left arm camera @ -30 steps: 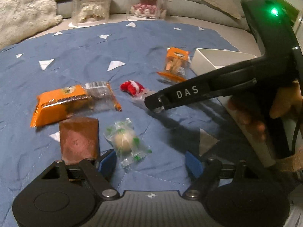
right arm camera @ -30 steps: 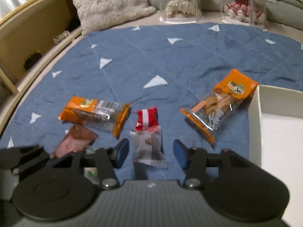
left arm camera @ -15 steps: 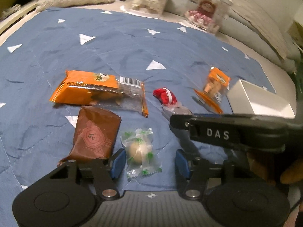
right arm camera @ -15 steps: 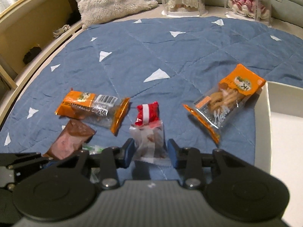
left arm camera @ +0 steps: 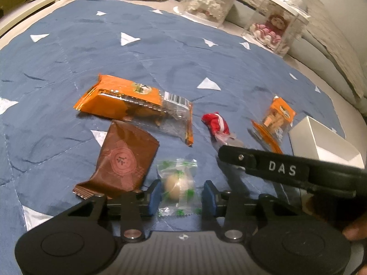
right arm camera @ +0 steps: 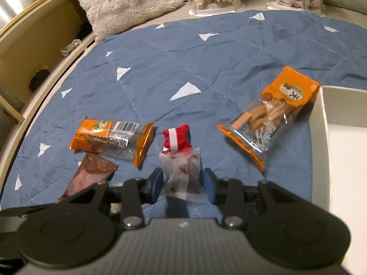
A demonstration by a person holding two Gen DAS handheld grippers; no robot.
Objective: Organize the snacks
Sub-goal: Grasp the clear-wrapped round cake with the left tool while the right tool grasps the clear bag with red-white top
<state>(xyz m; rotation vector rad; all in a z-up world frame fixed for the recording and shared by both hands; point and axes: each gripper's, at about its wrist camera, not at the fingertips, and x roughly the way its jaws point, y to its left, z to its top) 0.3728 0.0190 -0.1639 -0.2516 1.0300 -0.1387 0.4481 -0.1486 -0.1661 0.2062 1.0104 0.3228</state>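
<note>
Snacks lie on a blue quilt [left arm camera: 160, 52]. My left gripper [left arm camera: 181, 192] is shut on a clear green-printed sweet packet [left arm camera: 177, 181], its blue pads pressing both sides. A brown packet [left arm camera: 123, 160] lies just left of it, and a long orange packet [left arm camera: 135, 103] lies beyond. My right gripper [right arm camera: 183, 185] is shut on the clear end of a red-topped packet [right arm camera: 180, 160]. In the left wrist view that gripper shows as a black arm marked DAS [left arm camera: 275, 167]. An orange twist-snack packet [right arm camera: 273, 112] lies beside the white box [right arm camera: 321, 114].
Two clear display cases with dolls [left arm camera: 273, 29] stand at the quilt's far edge. A fluffy cushion [right arm camera: 123, 2] lies at the back left. A wooden shelf [right arm camera: 34, 36] runs along the left. The white box's inside [right arm camera: 348, 160] holds nothing that I can see.
The left jaws have closed from wide apart onto the sweet packet, and the left view has rolled. The right jaws have narrowed slightly onto the red-topped packet.
</note>
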